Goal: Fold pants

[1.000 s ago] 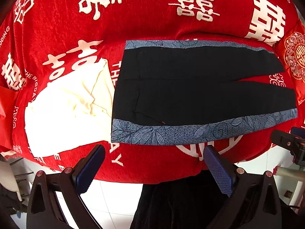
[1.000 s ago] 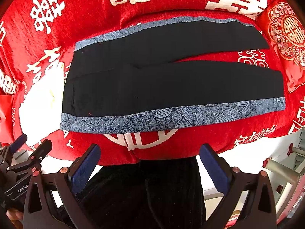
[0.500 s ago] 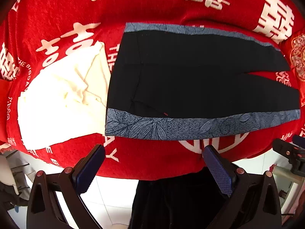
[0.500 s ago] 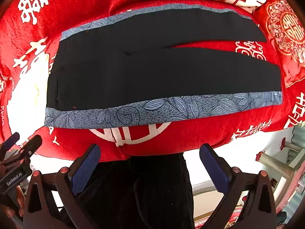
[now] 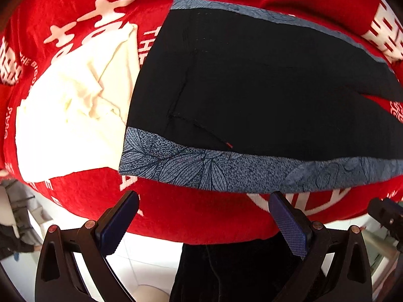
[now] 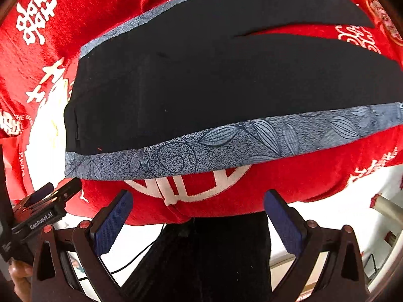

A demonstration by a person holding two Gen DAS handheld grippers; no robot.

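On the red cloth (image 5: 176, 216) the black pants (image 5: 264, 95) lie flat, waist left, legs right. Beside the waist sits a cream garment (image 5: 73, 110). Both the left gripper (image 5: 202, 216) and right gripper (image 6: 197, 214) hover at the near edge, fingers wide, holding nothing.

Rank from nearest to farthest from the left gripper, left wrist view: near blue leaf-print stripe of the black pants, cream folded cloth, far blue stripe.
Measured from the left gripper, which is open:
1. Near blue leaf-print stripe, just ahead of the fingertips.
2. Cream folded cloth, farther out on the left.
3. Far blue stripe, at the pants' back edge.
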